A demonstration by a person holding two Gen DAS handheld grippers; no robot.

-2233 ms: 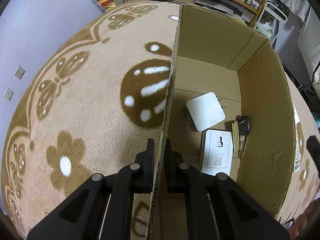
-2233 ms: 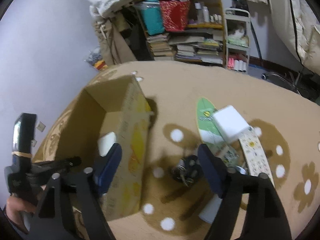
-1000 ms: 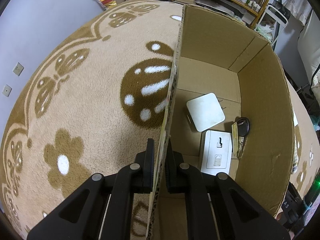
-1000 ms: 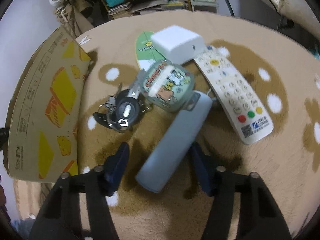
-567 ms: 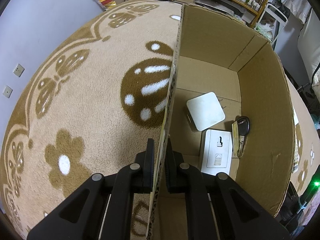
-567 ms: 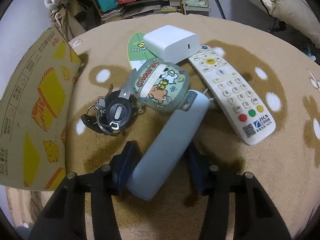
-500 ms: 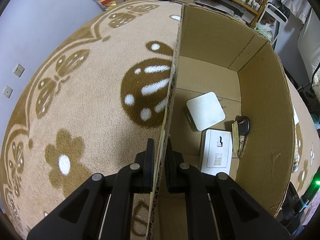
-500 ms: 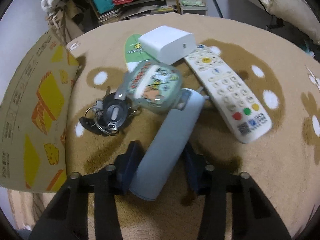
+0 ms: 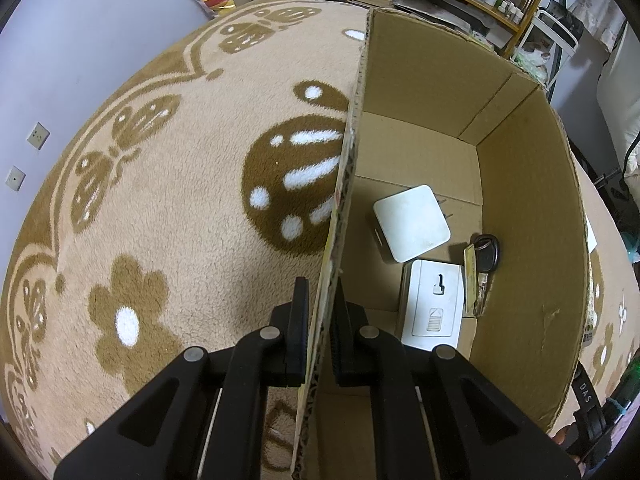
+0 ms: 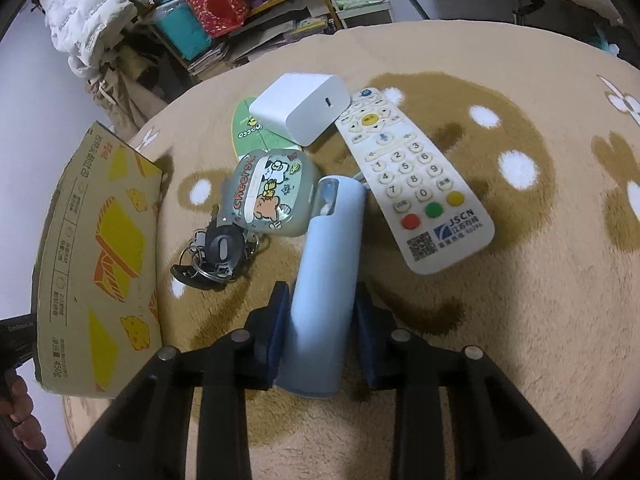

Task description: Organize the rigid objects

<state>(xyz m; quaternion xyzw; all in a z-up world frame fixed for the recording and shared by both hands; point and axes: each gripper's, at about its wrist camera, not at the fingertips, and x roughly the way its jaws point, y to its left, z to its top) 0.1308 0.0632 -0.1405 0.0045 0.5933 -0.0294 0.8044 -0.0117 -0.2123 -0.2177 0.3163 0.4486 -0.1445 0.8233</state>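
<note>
Since two seconds ago, right gripper point(image 10: 320, 320) has travelled from the cardboard box point(image 9: 520, 200) to the clutter on the rug point(image 10: 520, 300). Left gripper point(image 9: 319, 320) fingers are clamped on the box wall, steadying it for loading. Right fingers have just been closing around the pale blue case point(image 10: 326, 280), which lies between keys point(image 10: 218, 252) and remote point(image 10: 412, 184); contact appears made, readying a lift.

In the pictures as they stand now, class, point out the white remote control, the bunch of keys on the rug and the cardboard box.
white remote control point(image 10: 412, 184): right wrist view, keypad.
bunch of keys point(image 10: 220, 252): right wrist view, black fob.
cardboard box point(image 9: 528, 216): left wrist view, inner right wall.
</note>
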